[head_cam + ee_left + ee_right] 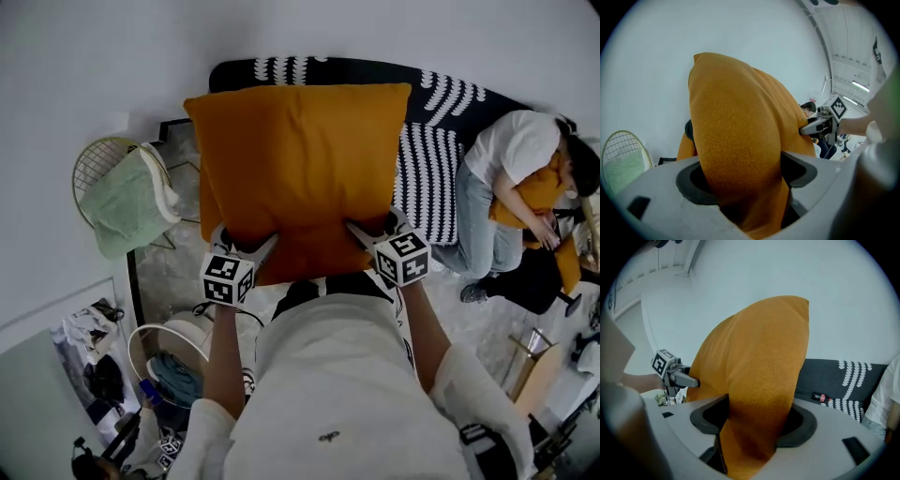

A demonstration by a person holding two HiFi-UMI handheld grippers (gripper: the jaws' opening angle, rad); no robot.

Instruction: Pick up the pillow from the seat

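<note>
Currently we hold the orange pillow [300,169] upright in the air, above the dark patterned sofa [459,103]; our left gripper [248,246] is clamped on its lower left corner; our right gripper [368,234] is clamped on its lower right corner; the fabric fills both jaw gaps; a person [511,150] sits at the sofa's right end.

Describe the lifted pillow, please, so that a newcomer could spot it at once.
Find the dark sofa with white markings. In front of it hangs a large orange pillow, clamped at its lower corners by the left gripper and right gripper. The other orange cushion is hugged by a seated person.
</note>
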